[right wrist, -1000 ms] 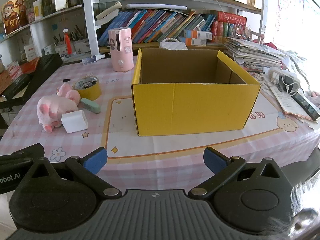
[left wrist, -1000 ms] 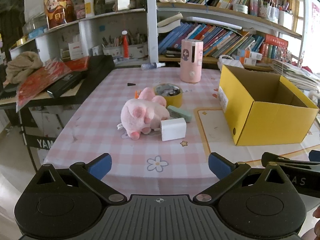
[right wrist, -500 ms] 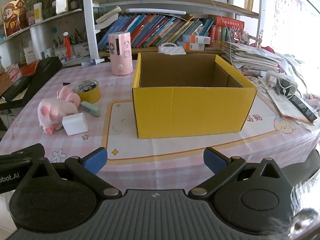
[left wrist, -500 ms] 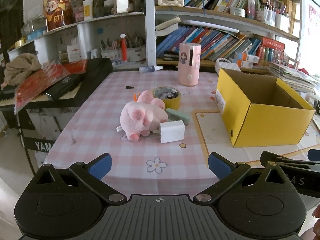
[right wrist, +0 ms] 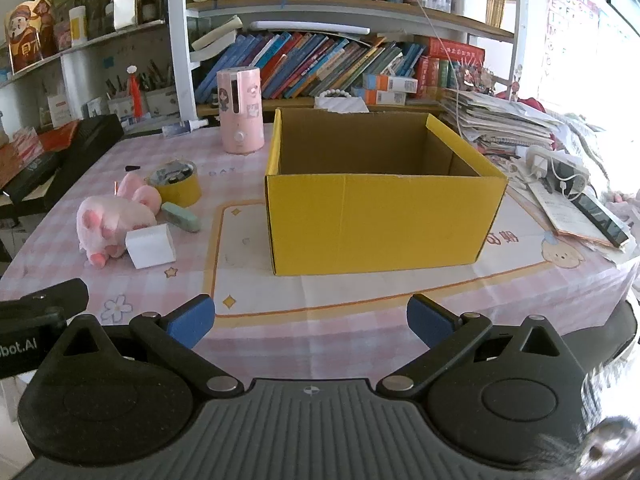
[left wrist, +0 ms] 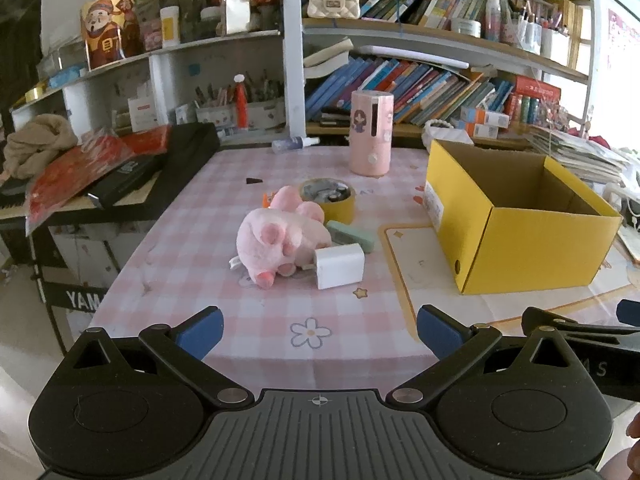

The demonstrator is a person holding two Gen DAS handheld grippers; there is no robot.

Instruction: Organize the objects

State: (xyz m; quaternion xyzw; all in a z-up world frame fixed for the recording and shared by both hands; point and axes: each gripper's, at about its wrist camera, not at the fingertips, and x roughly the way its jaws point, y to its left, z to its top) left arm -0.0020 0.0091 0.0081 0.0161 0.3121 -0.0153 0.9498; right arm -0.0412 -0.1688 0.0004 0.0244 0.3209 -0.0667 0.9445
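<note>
Nearest, two handheld grippers hover at the table's front edge. The left gripper [left wrist: 319, 330] has its blue-padded jaws spread wide and holds nothing; the right gripper [right wrist: 310, 319] is equally wide open and empty.

Beyond them, on the pink checked cloth [left wrist: 192, 280], a small cluster lies left of centre: a white block [left wrist: 340, 266] touching a pink plush [left wrist: 276, 242], a mint eraser [left wrist: 352, 236] just behind, then a yellow tape roll [left wrist: 328, 198]. To the right stands the open yellow box [right wrist: 380, 216]; what shows of its inside is empty. Farther back stands a pink cylinder [left wrist: 371, 133], then crowded bookshelves.

Nothing appears packed yet, so this looks like the start. The next move likely calls for the left gripper to reach forward and close on the white block, the nearest piece.
</note>
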